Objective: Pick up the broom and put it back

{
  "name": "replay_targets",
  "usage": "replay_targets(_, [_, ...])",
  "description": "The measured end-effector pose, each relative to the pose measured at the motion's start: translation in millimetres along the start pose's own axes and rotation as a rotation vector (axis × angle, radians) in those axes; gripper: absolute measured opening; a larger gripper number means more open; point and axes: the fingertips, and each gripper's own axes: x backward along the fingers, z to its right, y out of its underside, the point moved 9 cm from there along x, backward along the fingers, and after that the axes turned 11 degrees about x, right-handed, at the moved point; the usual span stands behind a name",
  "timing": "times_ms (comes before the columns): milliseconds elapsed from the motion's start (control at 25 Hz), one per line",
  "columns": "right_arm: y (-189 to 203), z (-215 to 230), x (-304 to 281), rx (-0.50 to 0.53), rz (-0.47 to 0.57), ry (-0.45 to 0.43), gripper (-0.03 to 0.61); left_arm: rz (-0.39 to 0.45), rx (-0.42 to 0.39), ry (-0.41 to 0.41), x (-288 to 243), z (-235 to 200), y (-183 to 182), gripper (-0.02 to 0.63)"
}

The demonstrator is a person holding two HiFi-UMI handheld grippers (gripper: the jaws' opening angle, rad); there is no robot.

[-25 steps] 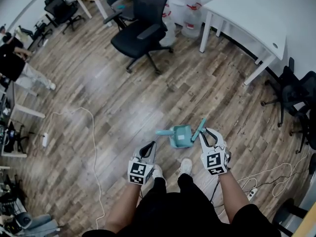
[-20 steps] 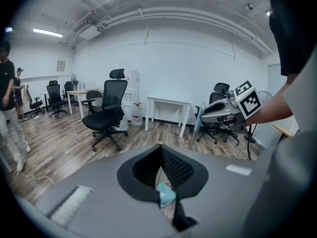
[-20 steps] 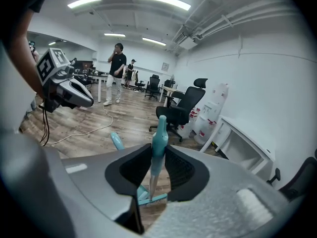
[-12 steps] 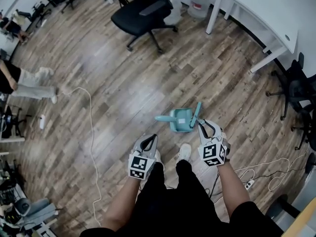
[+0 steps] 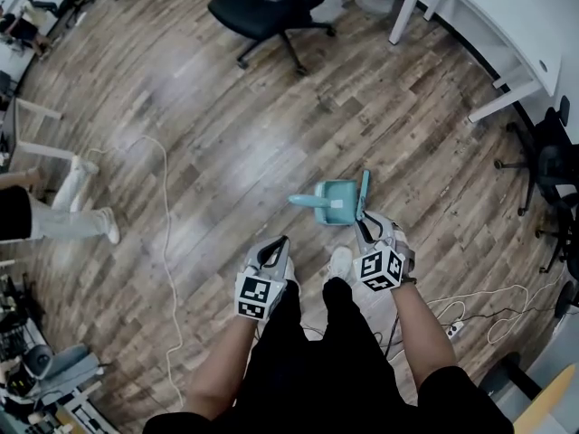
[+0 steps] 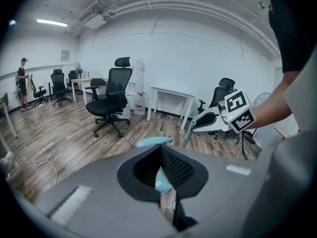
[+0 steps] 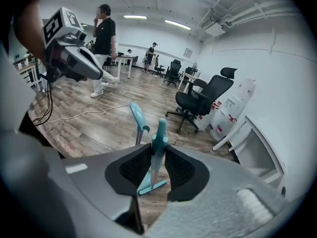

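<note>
Right gripper (image 7: 157,152) is holding broom (image 7: 159,133) beside dustpan (image 5: 330,202)
Its jaws are pinching the handle; left gripper (image 5: 273,253) jaws are pressed together. Keeping it upright should ease docking.

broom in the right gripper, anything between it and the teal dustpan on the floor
Nothing visible does. The broom, clamped in the right gripper, hangs right beside the dustpan, with only bare floor around them.
</note>
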Motion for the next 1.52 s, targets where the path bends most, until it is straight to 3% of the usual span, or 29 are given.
replay_targets(280, [-15,-1,-20,0.021,0.025,-0.04,0.092,-0.026,-0.008,0.021,0,4,9,0.017])
replay_targets(760, [-39,-9,-44,0.022,0.026,-0.096,0.091,-0.015,0.046,-0.029,16,-10,13,0.017])
replay_targets(1520, [-45,-12,-53,0.018,0.033,-0.1,0.109,-0.016,0.055,-0.028,18,-10,16,0.017])
